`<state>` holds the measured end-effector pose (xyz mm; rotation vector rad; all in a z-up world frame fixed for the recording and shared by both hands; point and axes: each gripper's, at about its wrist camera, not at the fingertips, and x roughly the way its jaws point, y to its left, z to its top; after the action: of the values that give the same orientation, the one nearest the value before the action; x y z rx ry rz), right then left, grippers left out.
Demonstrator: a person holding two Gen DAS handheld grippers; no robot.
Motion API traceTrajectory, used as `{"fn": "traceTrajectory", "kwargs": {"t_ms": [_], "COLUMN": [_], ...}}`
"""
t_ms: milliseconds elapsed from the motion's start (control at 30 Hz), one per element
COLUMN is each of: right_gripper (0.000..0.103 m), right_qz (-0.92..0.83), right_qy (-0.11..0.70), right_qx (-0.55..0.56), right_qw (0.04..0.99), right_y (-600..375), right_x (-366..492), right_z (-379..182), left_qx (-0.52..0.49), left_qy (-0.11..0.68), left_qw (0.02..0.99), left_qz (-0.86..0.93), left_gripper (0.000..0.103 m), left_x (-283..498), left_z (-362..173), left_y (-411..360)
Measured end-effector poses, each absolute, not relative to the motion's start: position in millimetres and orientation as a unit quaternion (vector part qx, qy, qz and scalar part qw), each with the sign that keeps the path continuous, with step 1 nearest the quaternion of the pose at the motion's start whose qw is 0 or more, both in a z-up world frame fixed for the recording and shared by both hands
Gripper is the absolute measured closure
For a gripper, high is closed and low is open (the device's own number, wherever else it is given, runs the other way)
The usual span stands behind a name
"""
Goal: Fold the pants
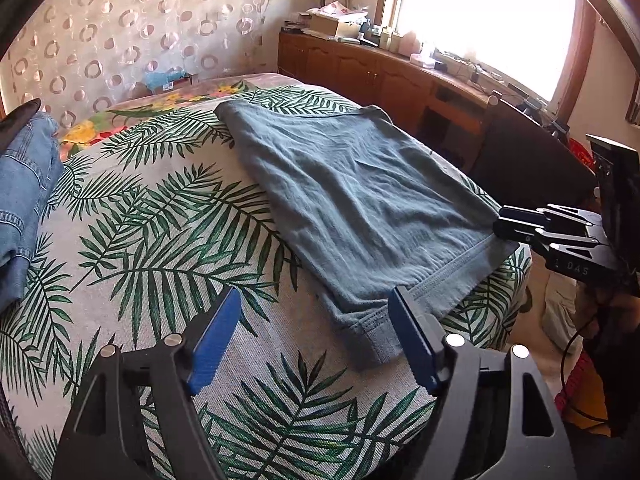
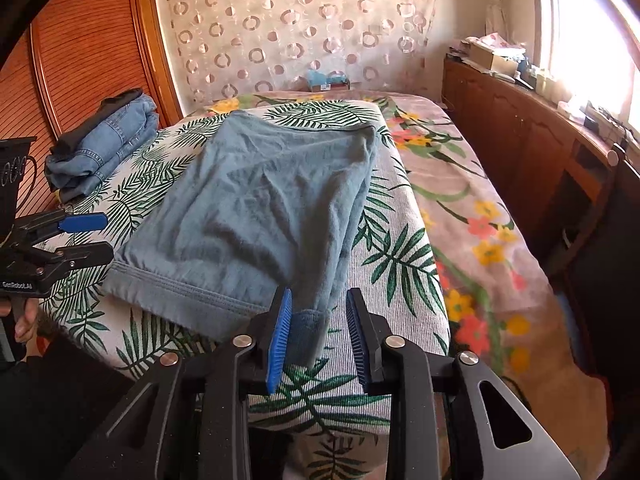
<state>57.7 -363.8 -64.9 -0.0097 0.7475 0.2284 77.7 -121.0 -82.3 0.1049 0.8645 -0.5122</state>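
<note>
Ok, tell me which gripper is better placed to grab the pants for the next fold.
Right. The right gripper already has a corner of the pants between its fingers; the left gripper stands open, clear of the waistband.

Grey-blue pants [image 1: 360, 196] on a white cover [image 1: 168, 216] printed with green palm leaves; blue denim jeans [image 2: 108, 140]; blue pads [image 2: 280, 340].
</note>
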Motion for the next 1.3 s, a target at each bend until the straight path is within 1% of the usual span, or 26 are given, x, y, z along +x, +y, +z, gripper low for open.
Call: {"fn": "traceTrajectory", "kwargs": {"t_ms": [100, 367, 467, 567, 767, 800, 900, 1033, 1100, 1133, 1167, 1200, 1300], "right_gripper": [0.069, 0.069, 0.069, 0.069, 0.069, 0.069, 0.07, 0.075, 0.084, 0.087, 0.091, 0.092, 0.093], "right_qz": [0.11, 0.116, 0.118, 0.122, 0.128, 0.13, 0.131, 0.138, 0.142, 0.145, 0.149, 0.153, 0.159], "right_qy": [0.366, 0.381, 0.381, 0.381, 0.38, 0.38, 0.38, 0.38, 0.378, 0.377, 0.376, 0.375, 0.365], "right_qx": [0.0, 0.007, 0.011, 0.014, 0.017, 0.018, 0.016, 0.023, 0.025, 0.027, 0.031, 0.034, 0.031], "right_qw": [0.924, 0.917, 0.917, 0.916, 0.916, 0.915, 0.915, 0.914, 0.914, 0.914, 0.914, 0.914, 0.917], "right_y": [-365.2, -365.0, -364.4, -364.9, -362.1, -361.5, -359.3, -361.3, -361.3, -360.9, -360.7, -360.6, -355.9], "right_x": [55.6, 55.7, 58.9, 59.7, 58.8, 59.0, 58.5, 57.8, 57.6, 57.7, 58.0, 57.9, 56.2], "right_z": [-65.2, -72.1, -72.7, -73.7, -75.2, -75.3, -75.6, -76.3, -76.3, -76.1, -75.8, -75.1, -69.0], "left_qx": [0.05, 0.057, 0.061, 0.063, 0.078, 0.078, 0.074, 0.076, 0.071, 0.068, 0.064, 0.06, 0.059], "left_qy": [0.414, 0.417, 0.424, 0.432, 0.427, 0.427, 0.425, 0.425, 0.423, 0.421, 0.419, 0.416, 0.404], "left_qw": [0.875, 0.866, 0.861, 0.854, 0.853, 0.853, 0.851, 0.849, 0.85, 0.851, 0.851, 0.852, 0.858], "left_qz": [-0.246, -0.269, -0.274, -0.284, -0.29, -0.291, -0.298, -0.304, -0.306, -0.308, -0.31, -0.312, -0.311], "left_gripper": [0.026, 0.027, 0.038, 0.042, 0.042, 0.044, 0.06, 0.067, 0.076, 0.079, 0.083, 0.086, 0.088], "left_x": [76.3, 68.7, 68.4, 67.4, 63.6, 63.6, 63.5, 61.8, 61.6, 61.6, 61.6, 61.6, 59.9], "left_z": [-83.5, -88.3, -92.1, -97.4, -100.1, -100.0, -99.8, -99.3, -98.2, -96.7, -94.6, -92.4, -81.5], "left_y": [-121.9, -129.7, -133.1, -137.0, -141.9, -141.9, -141.5, -143.5, -142.3, -141.3, -140.3, -139.4, -138.1]}}
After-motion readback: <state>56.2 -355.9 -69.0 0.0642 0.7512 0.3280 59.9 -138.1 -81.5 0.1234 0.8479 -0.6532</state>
